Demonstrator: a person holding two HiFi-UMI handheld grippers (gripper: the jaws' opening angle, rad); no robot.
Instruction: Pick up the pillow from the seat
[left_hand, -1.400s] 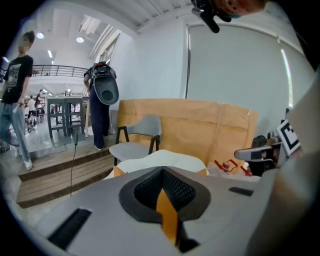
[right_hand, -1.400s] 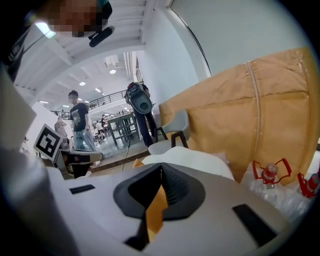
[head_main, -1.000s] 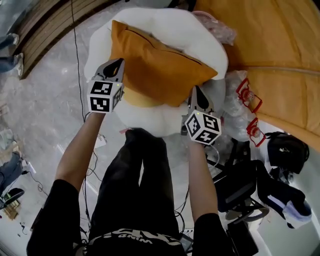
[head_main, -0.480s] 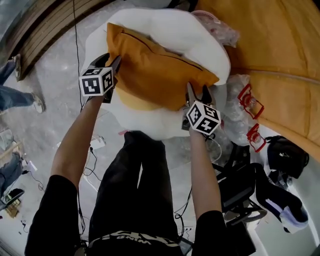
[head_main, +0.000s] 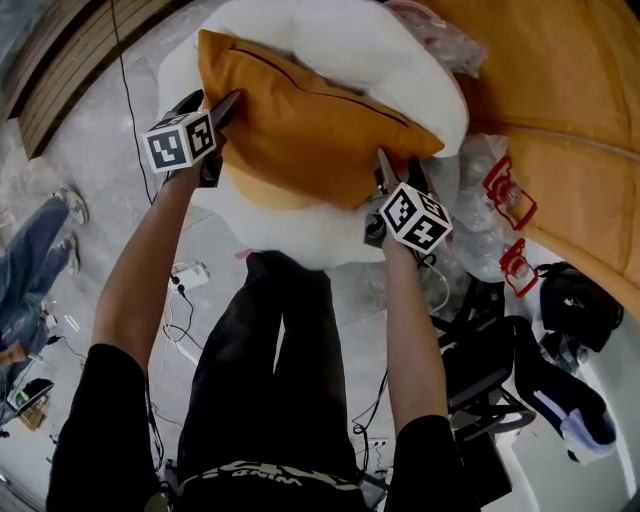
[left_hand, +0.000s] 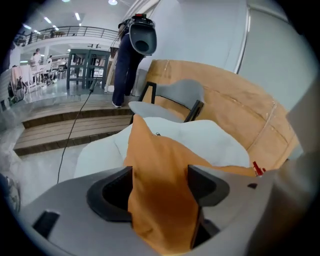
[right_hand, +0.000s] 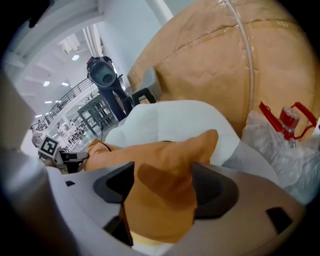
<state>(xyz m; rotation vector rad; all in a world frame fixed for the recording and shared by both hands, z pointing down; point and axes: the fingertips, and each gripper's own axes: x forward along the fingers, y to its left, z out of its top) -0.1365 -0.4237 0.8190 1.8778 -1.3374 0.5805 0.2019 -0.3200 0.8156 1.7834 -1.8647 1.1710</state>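
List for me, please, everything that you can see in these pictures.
pillow: one, orange, on the seat
seat: one, white, under the pillow
dome: one, tan, right of the seat
plastic bags: clear with red parts, beside the dome
steps: wooden, brown, upper left
gear: several pieces, black, lower right
bystander's legs: blue jeans, far left
left gripper: grey, jaws just been opening, pillow corner between them
right gripper: grey, jaws just been opening, pillow corner between them

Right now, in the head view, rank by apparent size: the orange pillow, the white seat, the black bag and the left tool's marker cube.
1. White seat, though partly covered.
2. Orange pillow.
3. Black bag and left tool's marker cube: they look alike, and the cube is nearer the camera, so unranked.
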